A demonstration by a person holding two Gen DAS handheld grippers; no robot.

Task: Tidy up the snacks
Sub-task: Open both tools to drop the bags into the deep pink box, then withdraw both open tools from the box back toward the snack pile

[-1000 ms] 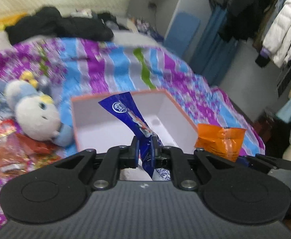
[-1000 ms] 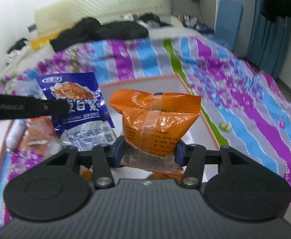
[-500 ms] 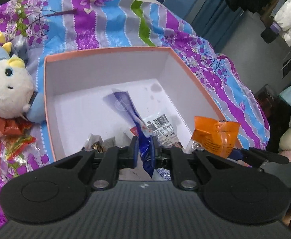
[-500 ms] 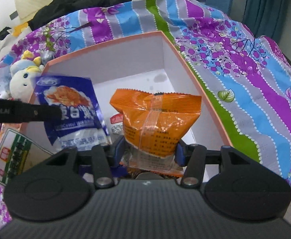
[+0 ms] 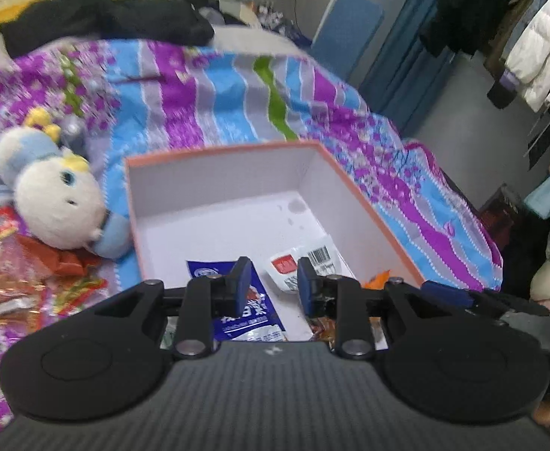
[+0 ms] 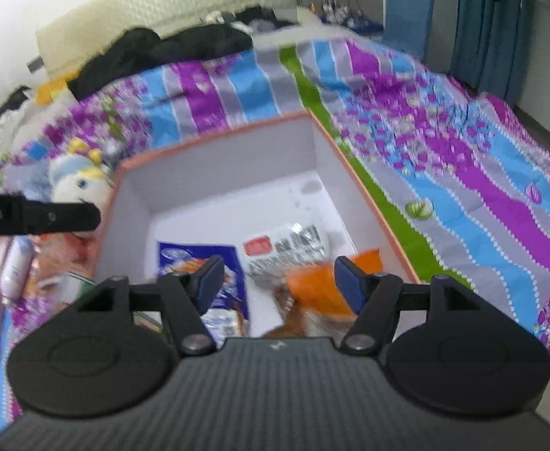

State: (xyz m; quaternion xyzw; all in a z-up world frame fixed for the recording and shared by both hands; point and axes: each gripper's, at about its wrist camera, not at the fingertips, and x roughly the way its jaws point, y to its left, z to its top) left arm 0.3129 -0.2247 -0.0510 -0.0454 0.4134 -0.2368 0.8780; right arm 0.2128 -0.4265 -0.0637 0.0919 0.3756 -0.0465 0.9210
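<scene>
Left gripper (image 5: 271,282) wide, holding nothing; right gripper (image 6: 278,282) wide, holding nothing. Blue packet (image 5: 237,312), orange packet (image 6: 320,285), white packet (image 5: 305,263) with barcode lie near end of box (image 5: 214,158). Writing unreadable.

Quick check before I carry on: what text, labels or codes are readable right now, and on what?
"...AI" in white, the rest cut off: left gripper side.
Blue snack packet: large white Chinese characters and a round logo, too blurred to read.
White packet: red label and barcode, digits too small.
Orange packet: print blurred, nothing readable.
</scene>
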